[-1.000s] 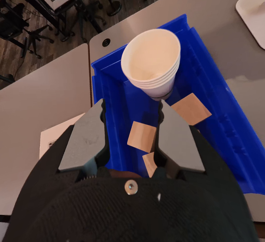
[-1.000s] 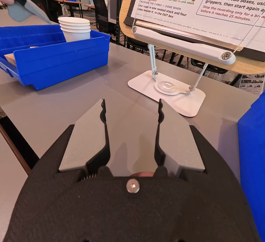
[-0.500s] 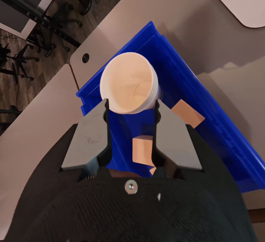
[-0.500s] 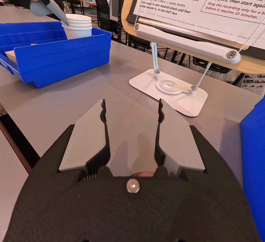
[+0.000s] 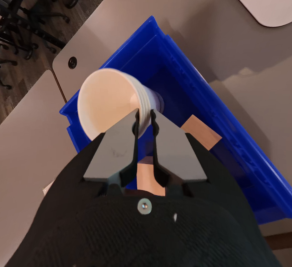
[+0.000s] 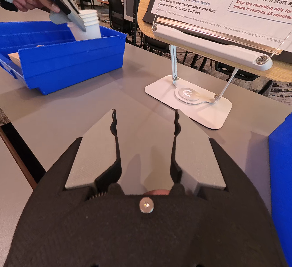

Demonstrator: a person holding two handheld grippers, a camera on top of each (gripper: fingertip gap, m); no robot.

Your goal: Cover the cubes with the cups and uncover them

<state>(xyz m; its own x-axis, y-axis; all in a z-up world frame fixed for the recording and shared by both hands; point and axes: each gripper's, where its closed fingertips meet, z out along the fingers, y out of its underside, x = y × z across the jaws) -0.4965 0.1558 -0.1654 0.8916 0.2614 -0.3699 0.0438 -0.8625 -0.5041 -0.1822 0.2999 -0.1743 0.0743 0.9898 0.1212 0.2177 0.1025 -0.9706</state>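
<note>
A nested stack of white paper cups [image 5: 110,101] stands tilted in a blue bin [image 5: 197,101]. My left gripper [image 5: 144,112] is shut on the rim wall of the stack, one finger inside the top cup and one outside. Wooden cubes lie in the bin: one [image 5: 200,131] to the right of my fingers, another [image 5: 148,178] between them lower down. The right wrist view shows the same stack [image 6: 90,22] held by the left gripper [image 6: 74,20] in the bin [image 6: 71,63]. My right gripper [image 6: 144,112] is open and empty above the grey table [image 6: 79,114].
A white document stand [image 6: 189,101] holding an instruction sheet stands on the table behind my right gripper. A second blue bin [image 6: 281,180] shows at the right edge. A table seam and a cable hole [image 5: 72,62] lie left of the first bin. Office chairs stand beyond. The grippers' ends are close to 35 centimetres from one another.
My left gripper has come down onto the cup stack and shut on its rim; the stack now tilts. My right gripper has stayed open and nearly still.
</note>
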